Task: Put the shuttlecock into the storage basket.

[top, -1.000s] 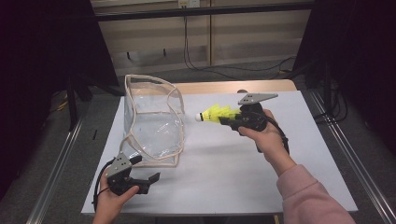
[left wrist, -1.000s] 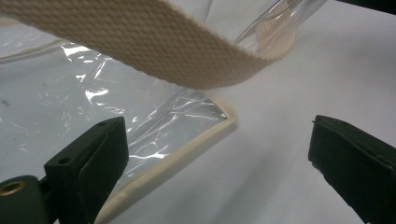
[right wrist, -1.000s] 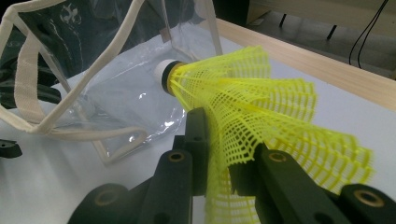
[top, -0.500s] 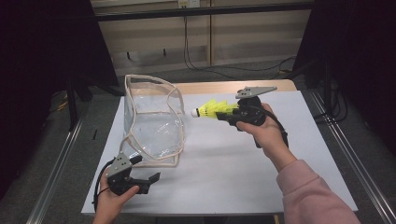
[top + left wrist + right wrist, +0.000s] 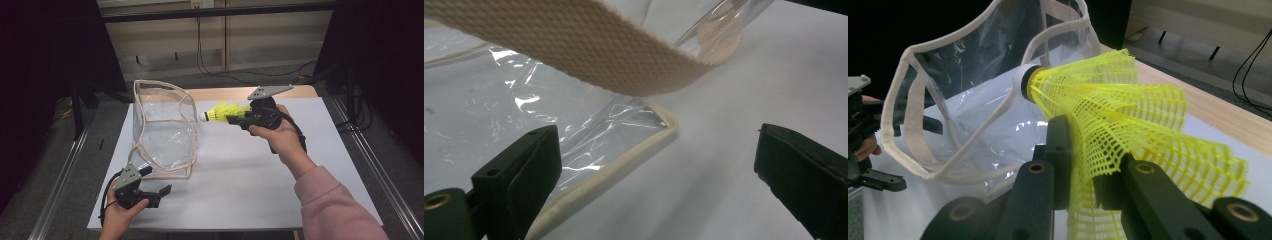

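Shuttlecock (image 5: pixel 1128 125) skirt partly behind right tool (image 5: pixel 1083 170)

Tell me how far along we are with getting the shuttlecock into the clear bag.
Done: the right gripper is shut on the yellow shuttlecock, lifted off the table. In hand: it is held level beside the clear bag, white tip toward the bag's rim. The left gripper rests open by the bag's near corner, holding nothing. Left: carry the shuttlecock over the opening and release it inside.

No text, label, brand or number can be read anywhere.
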A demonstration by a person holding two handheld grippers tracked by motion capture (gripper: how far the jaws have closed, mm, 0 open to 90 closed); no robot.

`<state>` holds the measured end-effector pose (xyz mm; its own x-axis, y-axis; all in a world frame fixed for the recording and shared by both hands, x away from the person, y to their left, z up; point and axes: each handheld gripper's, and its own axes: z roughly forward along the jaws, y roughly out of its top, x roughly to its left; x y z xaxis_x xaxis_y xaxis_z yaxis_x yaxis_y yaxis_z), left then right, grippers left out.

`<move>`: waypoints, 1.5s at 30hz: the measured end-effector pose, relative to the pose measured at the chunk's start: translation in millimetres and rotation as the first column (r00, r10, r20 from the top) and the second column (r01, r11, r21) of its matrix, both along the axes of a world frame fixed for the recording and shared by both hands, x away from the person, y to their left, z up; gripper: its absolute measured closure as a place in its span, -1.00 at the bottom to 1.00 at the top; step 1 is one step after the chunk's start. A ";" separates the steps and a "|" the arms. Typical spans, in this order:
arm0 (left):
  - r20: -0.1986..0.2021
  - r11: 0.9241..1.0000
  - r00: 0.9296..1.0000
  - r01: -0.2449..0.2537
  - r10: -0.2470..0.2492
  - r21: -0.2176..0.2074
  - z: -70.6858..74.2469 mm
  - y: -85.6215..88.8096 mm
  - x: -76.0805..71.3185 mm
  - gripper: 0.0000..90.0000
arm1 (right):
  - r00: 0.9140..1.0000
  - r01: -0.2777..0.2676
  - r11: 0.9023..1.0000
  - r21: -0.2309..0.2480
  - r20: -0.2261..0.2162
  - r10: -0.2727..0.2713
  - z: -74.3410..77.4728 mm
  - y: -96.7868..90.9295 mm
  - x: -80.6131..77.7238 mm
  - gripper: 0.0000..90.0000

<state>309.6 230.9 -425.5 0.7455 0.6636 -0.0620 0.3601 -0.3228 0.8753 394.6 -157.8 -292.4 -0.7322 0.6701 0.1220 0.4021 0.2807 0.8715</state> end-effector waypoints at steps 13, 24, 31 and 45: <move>-0.002 1.000 1.000 -0.004 0.004 0.011 0.5 0.7 0.2 -0.89 | 1.000 -0.023 1.000 -0.006 0.020 0.023 12.8 15.8 1.1 0.78; 0.000 1.000 1.000 -0.001 0.001 0.012 0.3 0.5 0.5 -0.89 | 0.999 -0.044 0.999 -0.022 0.027 0.045 22.2 31.4 4.0 0.78; 0.000 1.000 1.000 0.001 -0.001 0.011 0.5 0.7 0.5 -0.89 | 0.998 -0.058 0.998 -0.031 0.032 0.059 24.1 42.1 6.6 0.78; 0.004 1.000 1.000 0.000 0.000 0.008 0.9 0.1 0.4 -0.89 | 0.996 -0.087 0.995 -0.048 0.030 0.089 28.5 63.0 8.6 0.78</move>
<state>310.0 231.1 -424.6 0.7460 0.6638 -0.0536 0.3564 -0.3300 0.8741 403.2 -94.7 -263.8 -0.7917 0.6072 0.0675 0.3459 0.3545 0.8687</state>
